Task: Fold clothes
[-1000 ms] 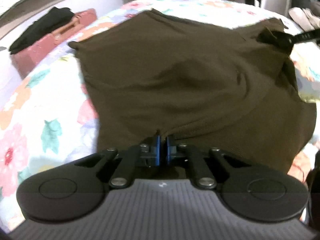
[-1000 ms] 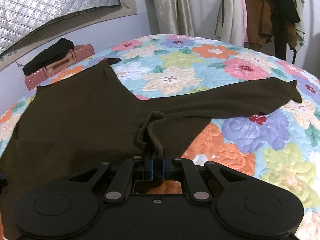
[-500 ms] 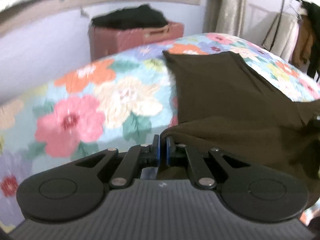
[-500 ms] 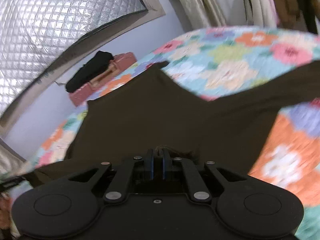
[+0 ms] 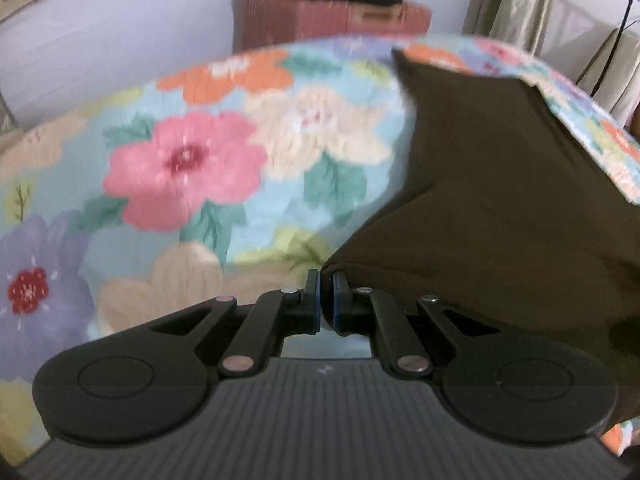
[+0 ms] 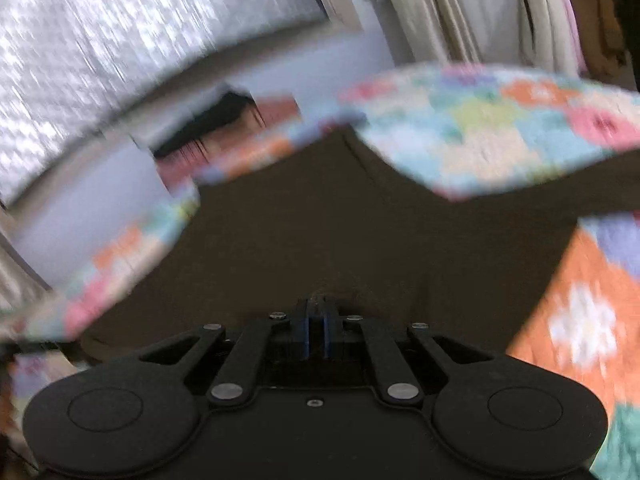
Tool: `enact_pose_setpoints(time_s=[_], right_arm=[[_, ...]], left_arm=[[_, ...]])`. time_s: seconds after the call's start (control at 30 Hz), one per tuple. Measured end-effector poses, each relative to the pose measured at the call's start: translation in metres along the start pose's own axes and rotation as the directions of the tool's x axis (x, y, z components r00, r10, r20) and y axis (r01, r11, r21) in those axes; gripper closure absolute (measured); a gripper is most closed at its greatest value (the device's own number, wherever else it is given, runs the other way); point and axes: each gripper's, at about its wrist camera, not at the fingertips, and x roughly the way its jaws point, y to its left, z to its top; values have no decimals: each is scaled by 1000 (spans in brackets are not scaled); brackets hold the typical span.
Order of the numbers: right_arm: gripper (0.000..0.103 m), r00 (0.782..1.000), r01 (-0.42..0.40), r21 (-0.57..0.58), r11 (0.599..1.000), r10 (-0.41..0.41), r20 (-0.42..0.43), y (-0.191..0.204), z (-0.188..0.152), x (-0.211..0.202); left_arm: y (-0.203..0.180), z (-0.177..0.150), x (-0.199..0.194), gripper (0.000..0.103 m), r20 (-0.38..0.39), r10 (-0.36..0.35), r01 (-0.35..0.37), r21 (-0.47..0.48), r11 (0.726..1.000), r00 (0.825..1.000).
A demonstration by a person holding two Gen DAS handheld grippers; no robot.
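A dark brown long-sleeved garment (image 5: 500, 184) lies spread on a flowered bedspread (image 5: 192, 160). My left gripper (image 5: 326, 280) is shut on a corner of the garment, and the cloth stretches away to the right. In the right wrist view, which is blurred by motion, the garment (image 6: 320, 232) fills the middle and one sleeve runs off to the right. My right gripper (image 6: 316, 304) is shut on a bunched edge of the garment.
A reddish-pink box (image 5: 320, 16) with black clothing on top stands by the wall beyond the bed; it also shows in the right wrist view (image 6: 256, 120). A quilted silver panel (image 6: 120, 40) covers the wall. Curtains and hanging clothes (image 6: 520, 8) stand behind the bed.
Both grippers have moved with the garment held. The left view has swung left, so more bedspread shows and the garment sits to the right. The right view has tilted up and blurred.
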Motion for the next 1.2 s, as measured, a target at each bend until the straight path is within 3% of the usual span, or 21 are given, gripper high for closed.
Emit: enact_pose_setpoints(time_s=[0.1,0.23,0.43,0.53,0.6,0.67,0.77,0.87,0.97,1.1,1.2], right_arm=[[95,999,31,5,1000,-31,-30,-4,-13,7],[95,1000,25,-7,1000,-25,0,-1,-2,2],[95,988,-24,-88,996,38,151,27,30,-38],[95,989,100,-170,980,-79,128,25,24,-33],[95,980,198,-204,959,-190,61,14,12,-13],[96,980,196,-167,966,-197,13,1,2,0],[96,982,187,-108,976,-185,23,-10,-5,1],[97,978,206,-114,972,-203,37,-6,-3,0],[97,972,235,-162,958,-228,59,1,0,-4],[97,971,237,-175,956,-240,4,-3,-4,10],[96,972,232,-170,958,-235,3,-6,-12,13]], left_arm=[[-1,-2,5,98,-9,34,-33,13,999,999],[4,0,0,98,8,-4,4,-12,1000,1000],[3,3,-6,97,21,-46,46,-17,999,999],[-3,2,-6,96,-2,-91,91,13,996,996],[-11,-1,-5,93,-30,-109,111,46,993,994],[-17,-5,-2,93,-54,-117,121,72,990,992],[-22,-8,0,82,-90,-125,133,91,987,988],[-19,-4,-6,66,-128,-223,231,56,971,966],[-17,7,-21,61,-111,-280,287,50,957,954],[-15,42,-32,61,-60,-278,282,86,955,959],[-25,77,-13,61,-75,-250,258,138,956,965]])
